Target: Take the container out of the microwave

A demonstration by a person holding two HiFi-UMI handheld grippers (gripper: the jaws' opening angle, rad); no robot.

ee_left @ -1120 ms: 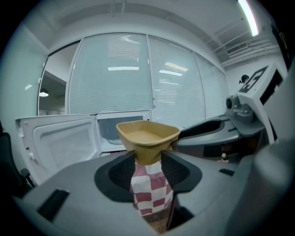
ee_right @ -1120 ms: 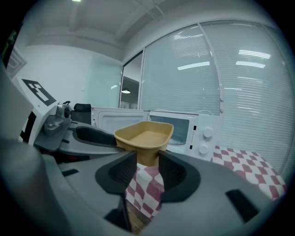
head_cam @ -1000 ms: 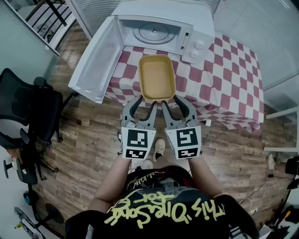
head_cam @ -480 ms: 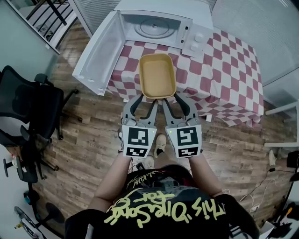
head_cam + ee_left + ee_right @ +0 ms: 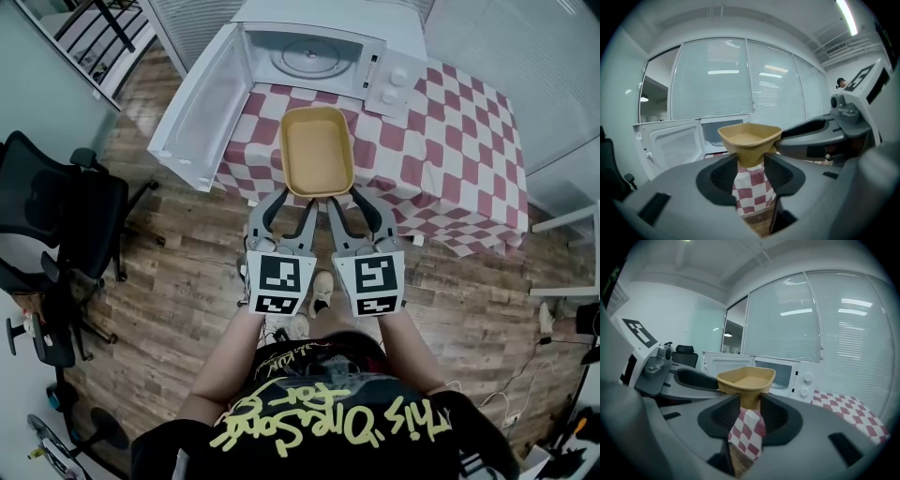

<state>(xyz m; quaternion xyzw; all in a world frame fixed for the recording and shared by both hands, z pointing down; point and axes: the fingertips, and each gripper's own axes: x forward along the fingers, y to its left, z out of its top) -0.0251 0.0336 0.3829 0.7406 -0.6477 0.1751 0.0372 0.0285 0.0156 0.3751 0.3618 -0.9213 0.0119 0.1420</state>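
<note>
Tan rectangular plastic container (image 5: 317, 150) is out of the white microwave (image 5: 396, 89), over the near edge of the tabletop, its long side pointing at the oven. Left gripper (image 5: 294, 199) is clamped on the container's near end, left of centre. Right gripper (image 5: 347, 199) is clamped just beside it on the same end; its jaws have just been closing with the container wall between them. In both gripper views the pads pinch the tan wall. The container is probably lifted clear of the red-and-white checked tablecloth (image 5: 441, 141), but its base is hidden from above. The microwave sits at the far left corner, its top cut off by the frame. Its glass turntable (image 5: 305, 58) is visible. The microwave door (image 5: 199, 108) is swung wide past the left edge. A black office chair (image 5: 56, 220) is partly cut off.
</note>
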